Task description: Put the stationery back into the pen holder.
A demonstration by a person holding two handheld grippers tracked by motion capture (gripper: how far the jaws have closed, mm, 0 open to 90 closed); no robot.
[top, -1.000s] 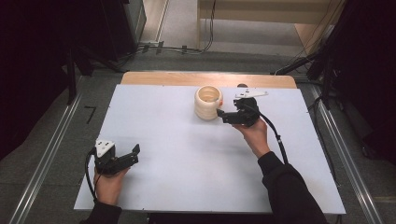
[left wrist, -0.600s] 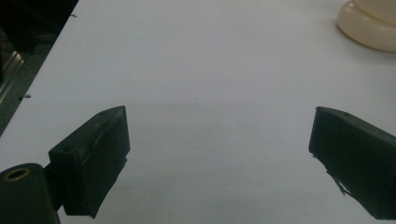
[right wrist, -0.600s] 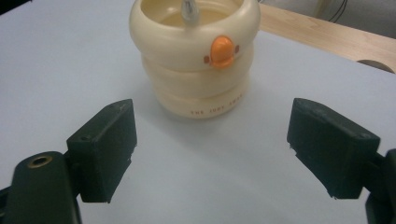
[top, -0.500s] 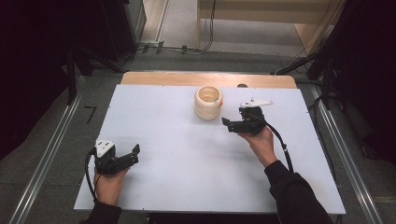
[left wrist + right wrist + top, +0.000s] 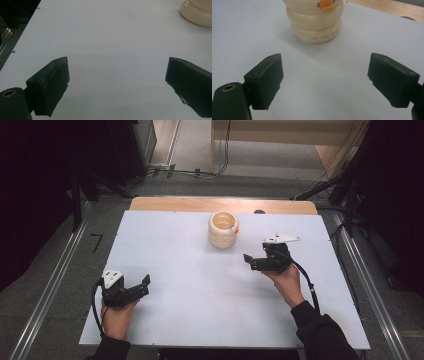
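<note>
My right hand-held gripper (image 5: 256,261) hangs with its jaws spread wide and nothing between them, near the cup (image 5: 223,229) but clear of it; the cup stands upright on the white bench (image 5: 200,285), toward the far edge, a stack of cream rings with an orange beak on one side; in the right gripper view it (image 5: 315,18) sits ahead of my jaws and a little to their left. My left hand-held gripper (image 5: 139,287) is just as wide and empty, low over the near left of the bench, well apart from the cup. The risk I see is in going back in off-centre; one jaw would meet the rounded side first and push the cup along the smooth bench or tip it; closing on a bulge between rings, the pads could slide and squeeze it out; coming in too low, a jaw tip could scrape the bench.
</note>
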